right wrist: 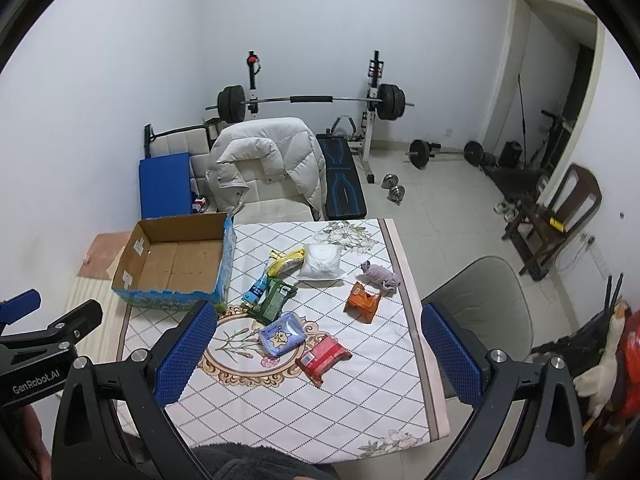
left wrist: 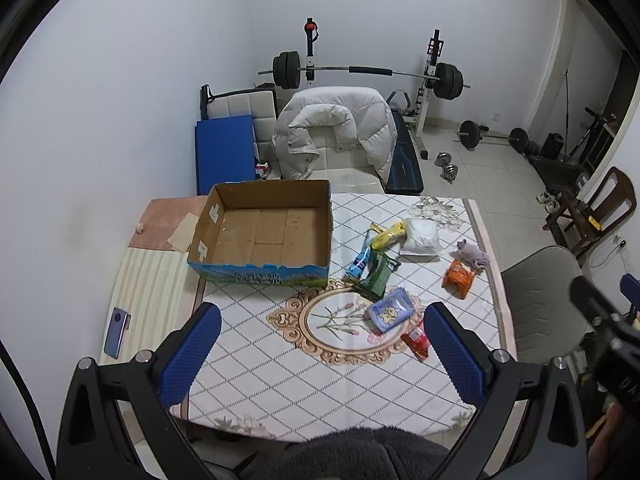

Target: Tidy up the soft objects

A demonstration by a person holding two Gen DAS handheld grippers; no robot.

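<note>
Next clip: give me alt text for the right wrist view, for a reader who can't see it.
The open right gripper hovers over a table holding an empty cardboard box on the left and loose soft packets beside it, among them a red packet, an orange packet and a white pouch. Gym weights stand behind.

Beyond my table I see a white puffer jacket [left wrist: 340, 128] draped over a chair, a racked barbell [left wrist: 360, 70], and a phone [left wrist: 117, 332] lying left.

Black claws [left wrist: 320, 354], blue textured pads [right wrist: 188, 354]
</note>
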